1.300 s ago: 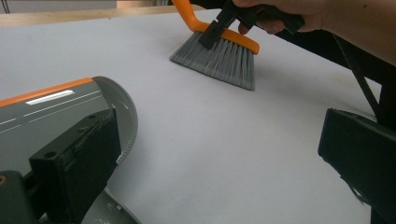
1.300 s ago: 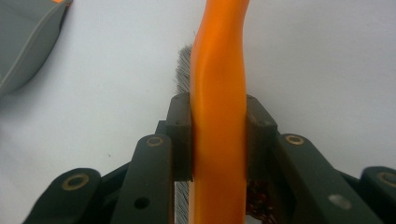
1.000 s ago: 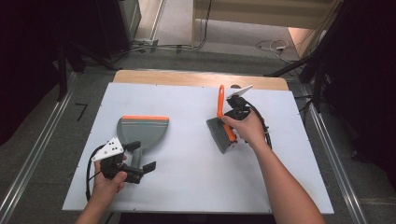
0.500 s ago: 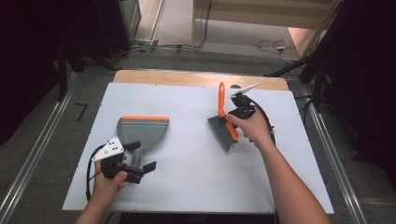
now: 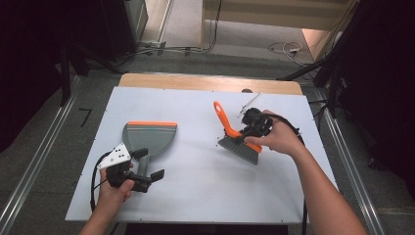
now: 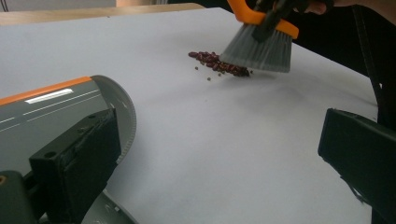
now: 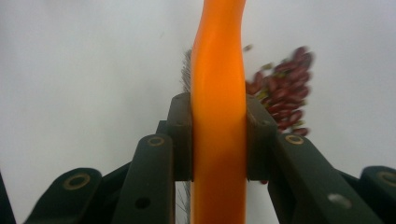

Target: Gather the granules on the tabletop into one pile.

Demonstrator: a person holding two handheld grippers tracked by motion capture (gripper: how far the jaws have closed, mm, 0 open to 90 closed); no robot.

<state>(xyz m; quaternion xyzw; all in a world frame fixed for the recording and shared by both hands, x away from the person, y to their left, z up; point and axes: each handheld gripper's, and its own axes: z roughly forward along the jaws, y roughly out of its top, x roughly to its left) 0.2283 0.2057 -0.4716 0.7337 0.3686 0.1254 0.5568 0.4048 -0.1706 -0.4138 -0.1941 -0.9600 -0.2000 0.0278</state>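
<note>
A grey dustpan (image 5: 149,137) with an orange lip lies left of centre on the white table (image 5: 195,196). My left gripper (image 5: 147,164) rests at its handle end, open. In the left gripper view, one jaw lies over the dustpan (image 6: 51,109) and bare table shows in the gap. My right gripper (image 5: 252,126) is shut on the orange handle of a hand brush (image 5: 232,134), whose grey bristles (image 5: 241,150) point down at the table. The pads clamp the brush handle (image 7: 218,93) from both sides. A small pile of dark red beans (image 6: 218,63) (image 7: 282,95) lies by the bristles.
A wooden strip (image 5: 205,82) runs along the table's far edge. Cables (image 5: 286,49) lie on the floor beyond it. Metal rails (image 5: 34,161) flank the table on both sides. Open table surface lies between the dustpan and the brush.
My right hand has moved right and nearer, lifting and tilting the brush so its handle leans left. The left hand and the dustpan have stayed put.
</note>
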